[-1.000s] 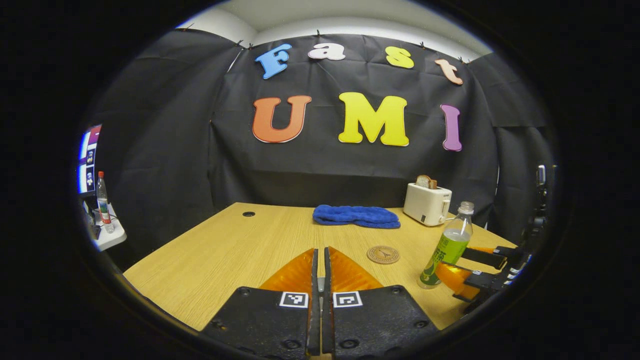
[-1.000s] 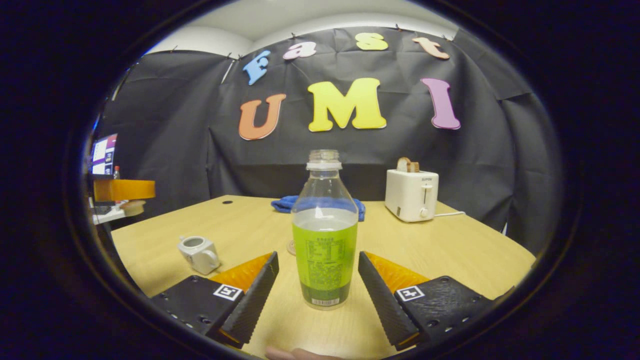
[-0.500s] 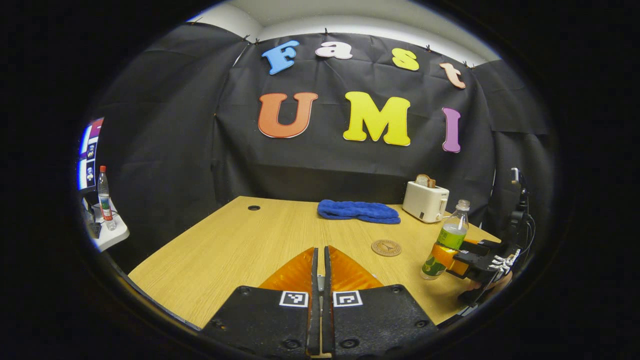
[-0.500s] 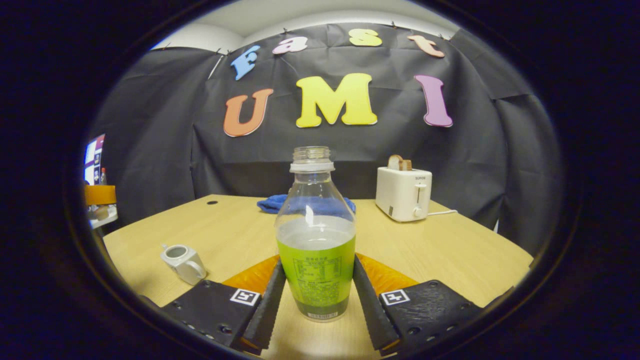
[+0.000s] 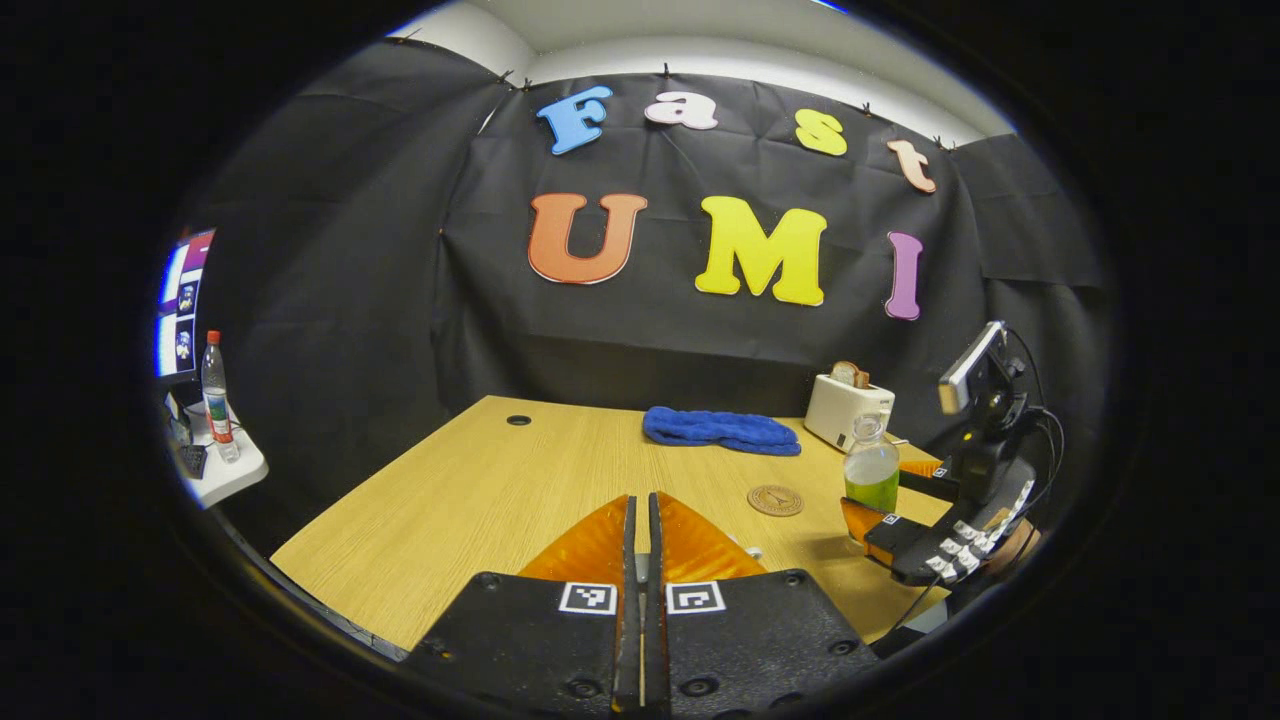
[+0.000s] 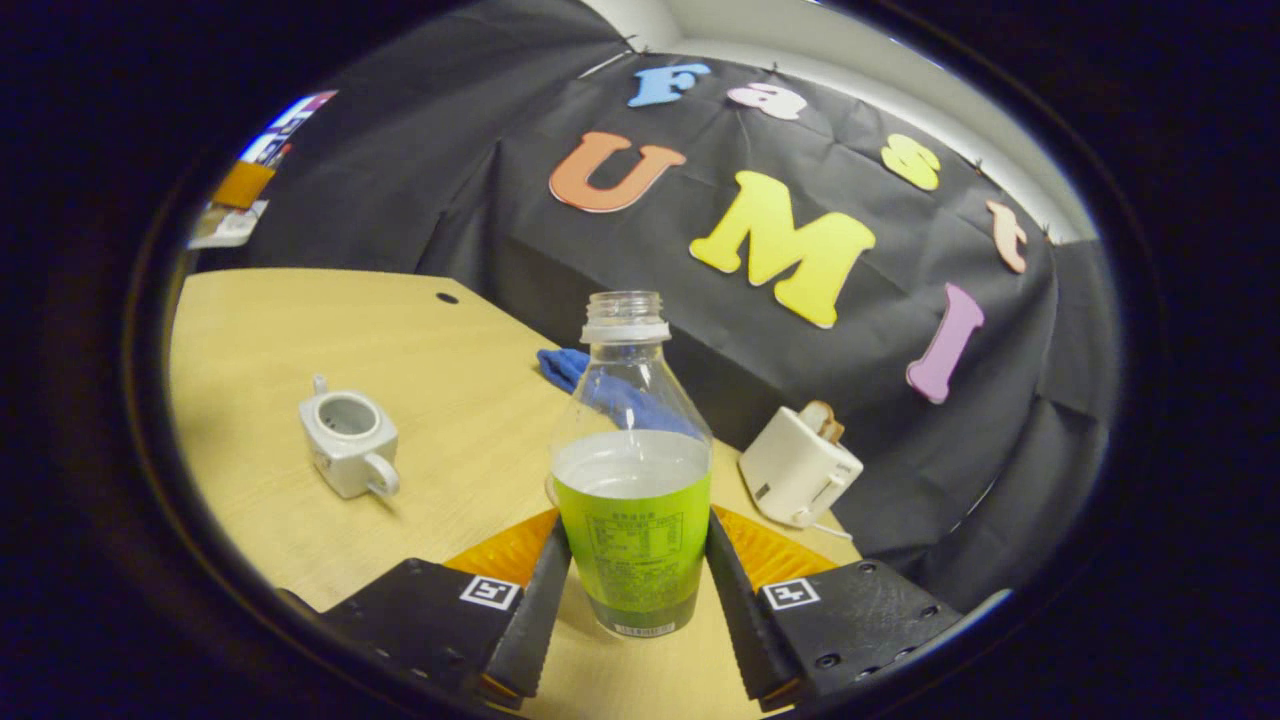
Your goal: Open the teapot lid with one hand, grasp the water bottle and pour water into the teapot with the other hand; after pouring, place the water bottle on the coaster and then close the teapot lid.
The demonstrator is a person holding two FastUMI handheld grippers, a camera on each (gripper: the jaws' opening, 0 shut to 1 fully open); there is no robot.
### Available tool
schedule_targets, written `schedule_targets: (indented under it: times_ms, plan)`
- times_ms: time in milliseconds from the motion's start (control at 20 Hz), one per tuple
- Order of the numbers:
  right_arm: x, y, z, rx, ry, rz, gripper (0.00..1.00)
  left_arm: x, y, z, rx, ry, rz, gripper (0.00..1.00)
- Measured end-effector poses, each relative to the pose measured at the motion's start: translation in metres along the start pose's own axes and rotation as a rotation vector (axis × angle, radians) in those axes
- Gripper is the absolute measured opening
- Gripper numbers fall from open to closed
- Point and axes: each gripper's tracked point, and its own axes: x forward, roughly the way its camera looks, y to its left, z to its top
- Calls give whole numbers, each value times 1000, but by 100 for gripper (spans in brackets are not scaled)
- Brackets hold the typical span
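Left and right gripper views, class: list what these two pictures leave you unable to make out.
- Teapot inside: right gripper view, too small and shadowed to show water.
- What the left gripper pinches: left gripper view, its fingers hide it.
- Water bottle base: left gripper view, the right gripper covers it.
- Coaster design: too small.

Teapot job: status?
Done: teapot stands open, no lid on it. In hand: right gripper is clamped on the uncapped water bottle, tilted toward the teapot. Left gripper is shut. Left: pour, set bottle on coaster, close lid.
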Motion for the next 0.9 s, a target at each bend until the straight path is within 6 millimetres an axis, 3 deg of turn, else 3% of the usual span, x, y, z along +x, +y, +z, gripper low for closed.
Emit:
schedule_targets:
  times_ms: [350,500,600,900]
  plan:
    - [17,20,-7,-457,22,-69,74,0,12,-3,-14,12,13,4]
    - [18,26,6,-652,-16,-118,73,-2,10,-2,5,9,4,4]
    - [22,26,4,-729,-22,-130,75,-1,10,-2,16,10,2,4]
    - [11,29,34,-1004,-133,-247,74,-3,11,-1,23,12,-2,4]
